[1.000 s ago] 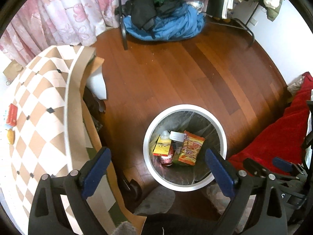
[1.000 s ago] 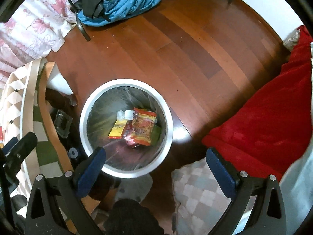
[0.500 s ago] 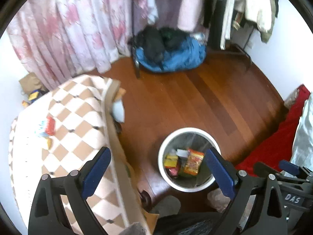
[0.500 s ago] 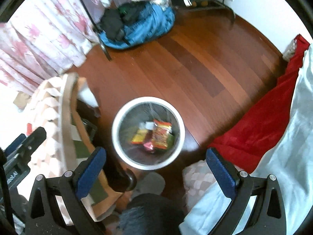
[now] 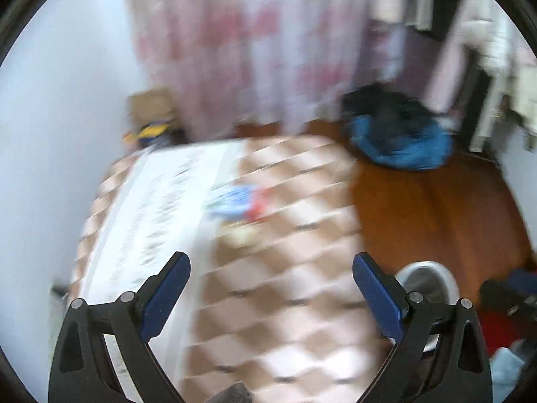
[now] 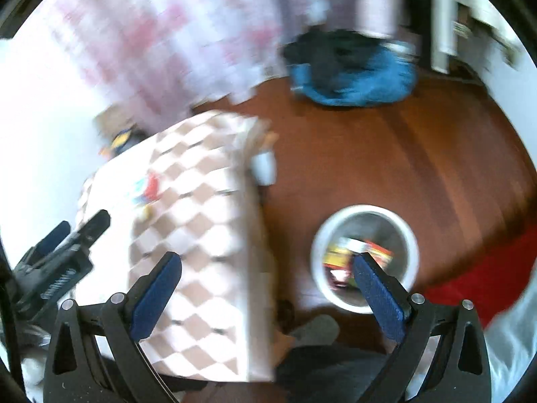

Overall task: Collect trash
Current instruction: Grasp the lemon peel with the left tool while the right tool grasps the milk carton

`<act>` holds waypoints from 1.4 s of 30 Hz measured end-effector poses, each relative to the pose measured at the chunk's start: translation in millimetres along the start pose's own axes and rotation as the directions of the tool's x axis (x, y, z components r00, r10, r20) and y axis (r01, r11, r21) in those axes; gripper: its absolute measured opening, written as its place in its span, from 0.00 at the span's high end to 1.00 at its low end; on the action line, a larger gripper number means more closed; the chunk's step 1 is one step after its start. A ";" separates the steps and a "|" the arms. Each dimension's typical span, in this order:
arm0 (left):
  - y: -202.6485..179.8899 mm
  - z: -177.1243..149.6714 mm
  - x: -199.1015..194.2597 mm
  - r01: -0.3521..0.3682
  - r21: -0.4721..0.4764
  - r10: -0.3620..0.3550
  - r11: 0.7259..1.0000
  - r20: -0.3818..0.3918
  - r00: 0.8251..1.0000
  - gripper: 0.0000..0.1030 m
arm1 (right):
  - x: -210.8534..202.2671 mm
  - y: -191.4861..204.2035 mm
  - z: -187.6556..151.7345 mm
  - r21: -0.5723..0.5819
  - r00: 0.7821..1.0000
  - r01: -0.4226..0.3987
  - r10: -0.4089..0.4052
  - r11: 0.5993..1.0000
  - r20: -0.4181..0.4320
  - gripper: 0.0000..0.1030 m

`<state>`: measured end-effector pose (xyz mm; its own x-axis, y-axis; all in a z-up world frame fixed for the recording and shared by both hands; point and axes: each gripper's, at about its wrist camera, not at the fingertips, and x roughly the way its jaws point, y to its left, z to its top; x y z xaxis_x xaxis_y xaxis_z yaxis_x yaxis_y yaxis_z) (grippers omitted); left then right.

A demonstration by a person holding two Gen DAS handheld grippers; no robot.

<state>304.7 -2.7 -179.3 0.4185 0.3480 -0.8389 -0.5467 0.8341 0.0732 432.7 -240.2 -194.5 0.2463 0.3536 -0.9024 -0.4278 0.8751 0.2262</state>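
Observation:
Both views are motion-blurred. My left gripper (image 5: 271,268) is open and empty above the checkered tabletop (image 5: 285,302). A blurred blue, red and yellow cluster of wrappers (image 5: 240,203) lies on it ahead of the fingers. My right gripper (image 6: 267,270) is open and empty above the table's right edge. The same wrappers (image 6: 147,189) lie far left in its view. The white round trash bin (image 6: 365,213) stands on the floor at the right with colourful wrappers inside; its rim (image 5: 428,267) also shows in the left wrist view.
A wooden floor (image 6: 419,154) surrounds the bin. A blue and black clothes heap (image 6: 352,70) lies at the back by pink floral curtains (image 5: 241,43). A red blanket (image 6: 486,275) is at the right. A cardboard box (image 5: 151,107) stands behind the table.
Both grippers have risen and swung left, away from the bin and toward the table. The wrappers on the table have come into the middle of the left view.

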 end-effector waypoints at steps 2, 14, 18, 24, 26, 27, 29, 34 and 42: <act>37.4 -13.4 25.4 -0.065 -0.055 0.063 0.996 -0.053 0.997 0.04 | 36.1 54.6 16.0 -0.124 0.999 -0.026 0.021 0.992 -0.049 0.00; 164.8 -58.6 151.9 -0.247 -0.259 0.174 0.934 -0.274 0.946 0.04 | 248.2 263.3 81.7 -0.685 0.935 0.053 -0.278 0.726 -0.222 0.00; 177.4 -57.4 153.8 -0.212 -0.294 0.137 0.932 -0.255 0.957 0.01 | 290.5 281.4 88.7 -0.766 0.911 0.051 -0.345 0.640 -0.227 0.00; 174.8 -53.4 155.2 -0.174 -0.269 0.109 0.947 -0.241 0.964 0.01 | 302.4 273.1 112.4 -0.647 0.920 -0.038 -0.226 0.761 -0.319 0.27; 170.1 -50.9 154.5 -0.193 -0.254 0.129 0.948 -0.247 0.960 0.01 | 298.2 256.1 122.5 -0.558 0.919 -0.014 -0.209 0.830 -0.334 0.28; 167.1 -49.3 153.3 -0.174 -0.256 0.112 0.951 -0.241 0.964 0.03 | 295.7 245.3 126.9 -0.502 0.919 -0.012 -0.188 0.865 -0.347 0.28; 156.9 -44.6 145.8 -0.094 -0.275 0.036 0.957 -0.209 0.977 0.04 | 284.9 214.5 138.8 -0.380 0.926 0.025 -0.164 0.925 -0.341 0.29; 119.5 -22.3 131.4 0.113 -0.270 -0.153 0.956 -0.132 0.979 0.04 | 261.6 158.9 139.3 -0.273 0.928 0.056 -0.150 0.960 -0.340 0.29; 63.1 17.5 162.0 0.263 -0.168 -0.294 0.950 -0.200 0.935 0.27 | 253.1 111.8 119.9 -0.189 0.913 -0.020 -0.059 0.982 -0.403 0.20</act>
<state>350.7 113.7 -301.2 0.4072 -0.0056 -0.9133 -0.5309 0.8123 -0.2417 551.5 -13.3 -353.7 -0.1008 0.1379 -0.9853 -0.5890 0.7899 0.1708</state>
